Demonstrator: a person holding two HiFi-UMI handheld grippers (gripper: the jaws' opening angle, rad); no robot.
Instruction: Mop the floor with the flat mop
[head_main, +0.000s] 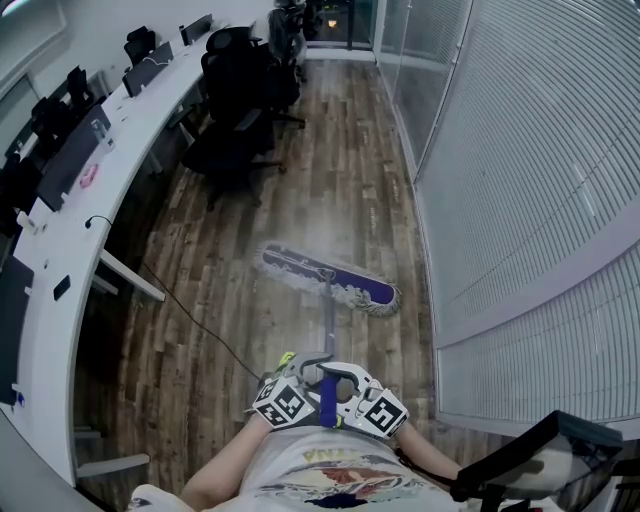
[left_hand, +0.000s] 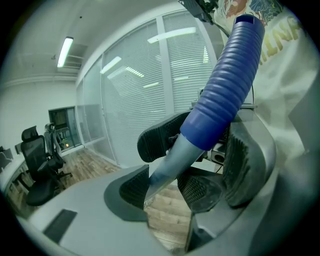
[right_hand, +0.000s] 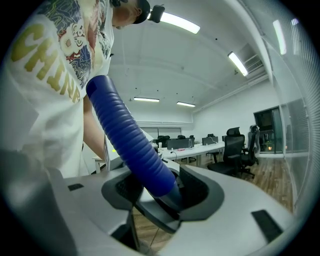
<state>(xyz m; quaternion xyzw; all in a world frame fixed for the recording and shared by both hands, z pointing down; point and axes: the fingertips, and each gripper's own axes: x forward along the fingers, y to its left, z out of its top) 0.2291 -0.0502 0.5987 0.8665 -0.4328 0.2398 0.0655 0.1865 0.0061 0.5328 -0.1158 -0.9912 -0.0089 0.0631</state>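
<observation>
Flat mop (head_main: 325, 280) held by both grippers on the wooden floor (head_main: 330, 170).

The mop's purple, grey-fringed head was laid flat on the boards in the aisle between the long white desk (head_main: 110, 190) and the wall of blinds (head_main: 540, 150), with black office chairs (head_main: 235, 130) seen beyond it. Its handle (head_main: 328, 325) was run back from the head toward the person's body. The left gripper (left_hand: 164, 189) was clamped on the grey part of the handle just below the blue grip (right_hand: 132, 142), the pole being pressed between its ribbed pads (left_hand: 127, 187). The right gripper (right_hand: 160, 187) was closed on the lower end of the blue grip itself. The two grippers were set tight together, jaws overlapping, in front of the person's printed white shirt (head_main: 320, 475).
</observation>
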